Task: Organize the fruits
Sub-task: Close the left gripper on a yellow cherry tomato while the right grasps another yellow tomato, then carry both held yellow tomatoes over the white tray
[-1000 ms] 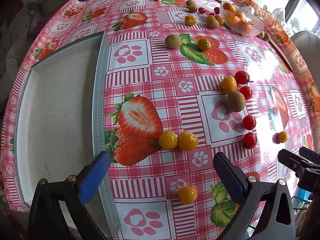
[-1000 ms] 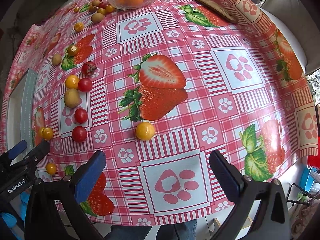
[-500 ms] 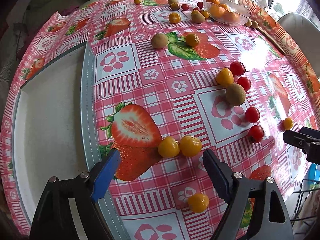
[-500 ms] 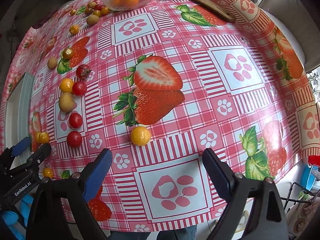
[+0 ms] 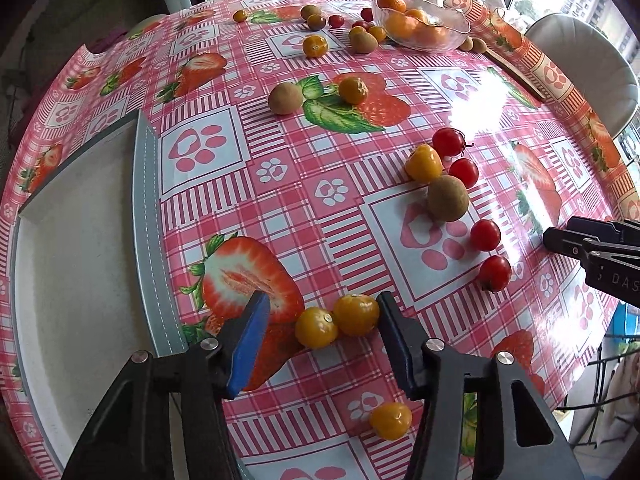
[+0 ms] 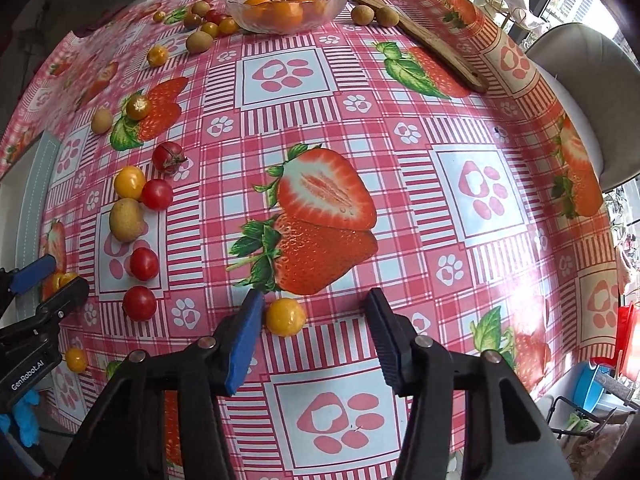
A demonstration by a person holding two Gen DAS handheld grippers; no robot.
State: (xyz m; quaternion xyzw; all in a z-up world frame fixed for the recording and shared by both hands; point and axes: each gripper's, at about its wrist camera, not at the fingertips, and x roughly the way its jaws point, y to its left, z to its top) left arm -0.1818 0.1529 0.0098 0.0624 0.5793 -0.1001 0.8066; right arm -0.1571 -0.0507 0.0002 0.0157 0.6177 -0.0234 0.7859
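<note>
My left gripper [image 5: 322, 306] is open, low over the strawberry tablecloth, with two touching yellow tomatoes [image 5: 338, 320] between its fingertips. A third yellow tomato [image 5: 391, 420] lies below its right finger. My right gripper [image 6: 314, 302] is open with a yellow tomato [image 6: 285, 316] just inside its left, blue-padded finger. Red cherry tomatoes [image 5: 485, 234], a brown kiwi-like fruit [image 5: 447, 198] and another yellow tomato [image 5: 424, 162] lie in a cluster between the two grippers. The left gripper also shows at the left edge of the right wrist view [image 6: 44, 280].
A white tray with a grey rim [image 5: 150, 216] lies at the table's left. A glass bowl of oranges [image 5: 420, 26] stands at the far side with several small fruits around it. A wooden board [image 6: 436, 46] lies far right. A white chair [image 5: 580, 64] stands beyond the table edge.
Both grippers have moved forward and lower toward the table. The two yellow tomatoes now sit between my left fingertips, and the single yellow tomato sits beside my right gripper's left finger.
</note>
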